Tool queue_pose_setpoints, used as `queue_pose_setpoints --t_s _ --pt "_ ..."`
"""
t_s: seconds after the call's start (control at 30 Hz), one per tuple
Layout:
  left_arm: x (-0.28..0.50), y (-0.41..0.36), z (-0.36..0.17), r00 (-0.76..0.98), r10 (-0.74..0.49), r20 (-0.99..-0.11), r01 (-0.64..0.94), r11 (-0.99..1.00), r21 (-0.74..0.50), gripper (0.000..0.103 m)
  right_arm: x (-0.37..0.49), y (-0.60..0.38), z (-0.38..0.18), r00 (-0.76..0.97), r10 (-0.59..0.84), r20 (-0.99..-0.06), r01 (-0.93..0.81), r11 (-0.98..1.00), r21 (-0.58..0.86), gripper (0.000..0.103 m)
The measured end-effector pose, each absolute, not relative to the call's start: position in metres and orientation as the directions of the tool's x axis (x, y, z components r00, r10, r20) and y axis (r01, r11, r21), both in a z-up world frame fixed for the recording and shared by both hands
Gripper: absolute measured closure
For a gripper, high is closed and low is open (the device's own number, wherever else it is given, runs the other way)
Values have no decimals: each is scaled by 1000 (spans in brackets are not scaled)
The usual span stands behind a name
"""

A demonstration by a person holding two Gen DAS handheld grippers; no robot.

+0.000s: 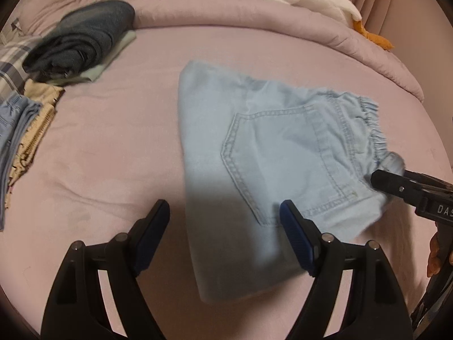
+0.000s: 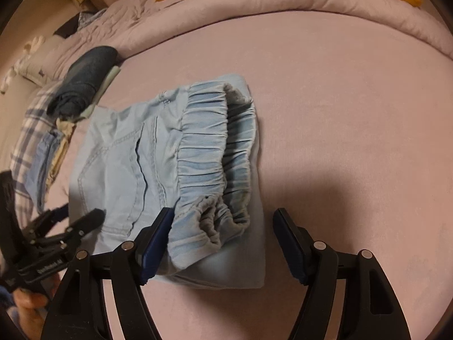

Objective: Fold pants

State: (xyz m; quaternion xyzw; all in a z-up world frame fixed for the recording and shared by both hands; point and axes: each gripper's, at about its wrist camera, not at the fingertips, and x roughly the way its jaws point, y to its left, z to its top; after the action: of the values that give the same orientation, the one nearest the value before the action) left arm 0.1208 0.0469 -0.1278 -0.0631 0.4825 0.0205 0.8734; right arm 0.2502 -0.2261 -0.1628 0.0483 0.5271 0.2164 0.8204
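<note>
Pants [image 1: 254,147] folded on bed [image 1: 113,155] | my left gripper [image 1: 225,221] jaws apart, empty | my right gripper [image 2: 223,226] jaws apart over waistband [image 2: 209,164]

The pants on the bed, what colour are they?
Light blue pants, clearest in the left wrist view.

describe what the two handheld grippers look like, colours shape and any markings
Both are matte black plastic. The left gripper has two angled fingers faced with ribbed dark blue pads, silver pivot pins at the joints and cut-out triangular arms behind. The right gripper is built the same way. Each body carries small white lettering, too blurred to read fully. No cables or sleeves show.
</note>
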Motion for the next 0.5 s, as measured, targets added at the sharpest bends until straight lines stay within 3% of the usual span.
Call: queue_pose_setpoints --t_s 0.27,0.3,0.4,0.5 --pt "95 40 -93 569 1 -822 -98 993 -66 5 225 -230 -127 409 407 -817 -339 899 278 31" --pt "91 40 -87 572 2 -820 -98 993 -66 1 221 -230 -124 416 407 -813 -341 899 275 26" --pt "79 36 -73 587 14 -809 -103 993 -57 1 208 -234 -109 439 421 -794 -362 892 273 9" --pt "66 31 -59 601 5 -800 -91 994 -62 1 193 -238 -96 449 427 -785 -385 885 262 5"
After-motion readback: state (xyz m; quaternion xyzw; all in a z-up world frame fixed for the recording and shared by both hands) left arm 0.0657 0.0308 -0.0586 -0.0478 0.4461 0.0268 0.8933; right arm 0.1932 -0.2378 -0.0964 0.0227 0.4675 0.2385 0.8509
